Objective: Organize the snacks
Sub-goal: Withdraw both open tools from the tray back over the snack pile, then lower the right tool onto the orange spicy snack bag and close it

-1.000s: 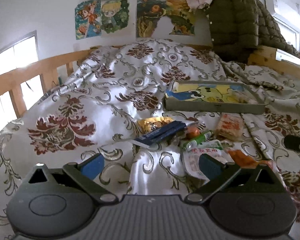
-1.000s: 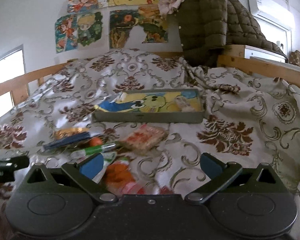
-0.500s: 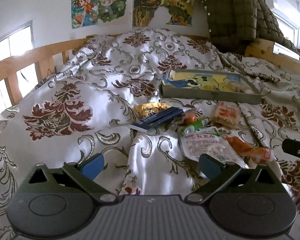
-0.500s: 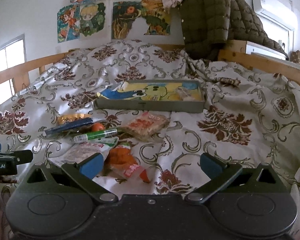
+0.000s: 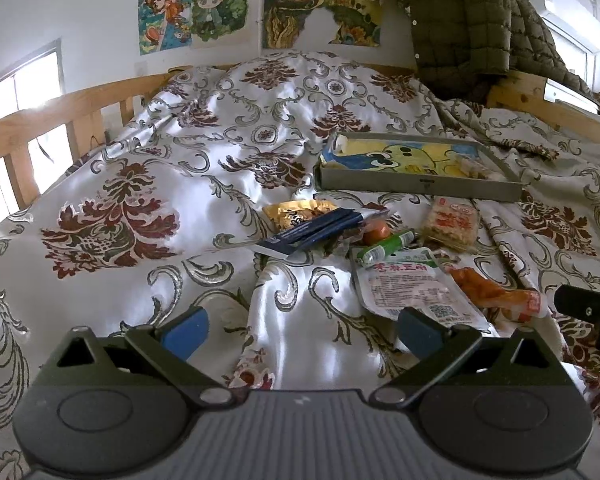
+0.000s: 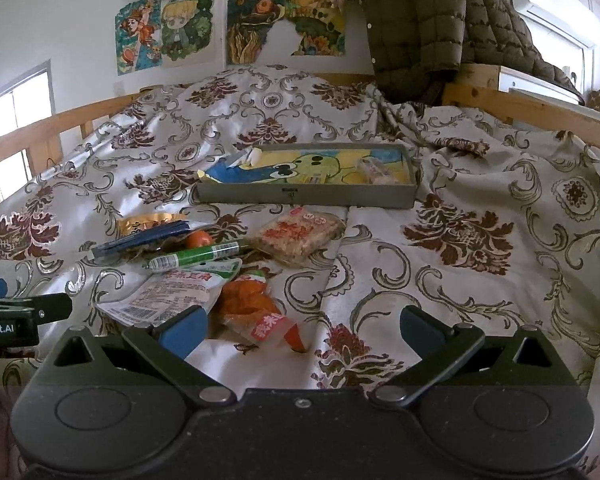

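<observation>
- Both claws have dropped closer to the snack pile vs 1 s ago; more packets now in view.
- Left claw [image 5: 302,330]: wide, empty, over bare bedspread [image 5: 140,184], w/ white pouch [image 5: 408,284] by its right finger.
- Right claw [image 6: 302,330]: wide, empty, above orange packet [image 6: 252,308], prob. lining up a pick.
- Snacks lie jumbled, crinkly, just short of the tray [image 6: 306,199], likely their destination.

Maroon-floral white bedspread [image 5: 148,184]; green tube [image 6: 196,257]; orange packet [image 6: 248,304].
</observation>
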A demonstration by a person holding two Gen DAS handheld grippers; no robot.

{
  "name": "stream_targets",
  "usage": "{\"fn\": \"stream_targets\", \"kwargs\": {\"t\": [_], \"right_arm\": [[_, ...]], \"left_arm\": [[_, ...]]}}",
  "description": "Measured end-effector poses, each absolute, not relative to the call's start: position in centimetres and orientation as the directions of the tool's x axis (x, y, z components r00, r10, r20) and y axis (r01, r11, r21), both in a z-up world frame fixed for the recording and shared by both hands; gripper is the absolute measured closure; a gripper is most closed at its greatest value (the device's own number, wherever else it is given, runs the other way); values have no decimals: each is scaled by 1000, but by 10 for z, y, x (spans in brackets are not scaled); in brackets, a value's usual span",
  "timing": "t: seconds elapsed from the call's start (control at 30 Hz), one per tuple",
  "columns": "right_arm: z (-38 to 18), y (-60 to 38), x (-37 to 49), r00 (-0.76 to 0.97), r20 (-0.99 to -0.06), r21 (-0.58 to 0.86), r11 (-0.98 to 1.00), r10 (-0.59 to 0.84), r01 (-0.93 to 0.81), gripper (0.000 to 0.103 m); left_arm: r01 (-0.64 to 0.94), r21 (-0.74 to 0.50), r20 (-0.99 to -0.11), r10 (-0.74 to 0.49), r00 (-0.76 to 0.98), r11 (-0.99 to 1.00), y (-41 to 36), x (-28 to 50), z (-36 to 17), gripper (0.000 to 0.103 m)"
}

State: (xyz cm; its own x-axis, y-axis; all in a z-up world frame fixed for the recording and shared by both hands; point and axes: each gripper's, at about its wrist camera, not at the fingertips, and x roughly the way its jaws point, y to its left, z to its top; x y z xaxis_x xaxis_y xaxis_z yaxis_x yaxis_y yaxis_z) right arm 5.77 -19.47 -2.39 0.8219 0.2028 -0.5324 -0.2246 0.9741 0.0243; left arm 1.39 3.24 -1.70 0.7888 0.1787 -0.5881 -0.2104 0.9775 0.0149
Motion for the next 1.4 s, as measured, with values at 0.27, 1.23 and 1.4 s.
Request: {"fn": "stream_targets", "kwargs": {"t": [0.27,1.23,1.4], "right_arm": [[-25,-195,58,820,-535,25,974,202,-224,1],[-30,-191,61,794,-562,41,967,230,-251,1],[-28,-197,73,775,-576,72,960,260,-269,1]], "left_arm": [[-212,12,-586,179,790,977,32,14,-17,0],[-205,13,-589,173,789,979,26,18,-17,0],[-172,26,-594,154,789,985,19,28,-15,0]]}}
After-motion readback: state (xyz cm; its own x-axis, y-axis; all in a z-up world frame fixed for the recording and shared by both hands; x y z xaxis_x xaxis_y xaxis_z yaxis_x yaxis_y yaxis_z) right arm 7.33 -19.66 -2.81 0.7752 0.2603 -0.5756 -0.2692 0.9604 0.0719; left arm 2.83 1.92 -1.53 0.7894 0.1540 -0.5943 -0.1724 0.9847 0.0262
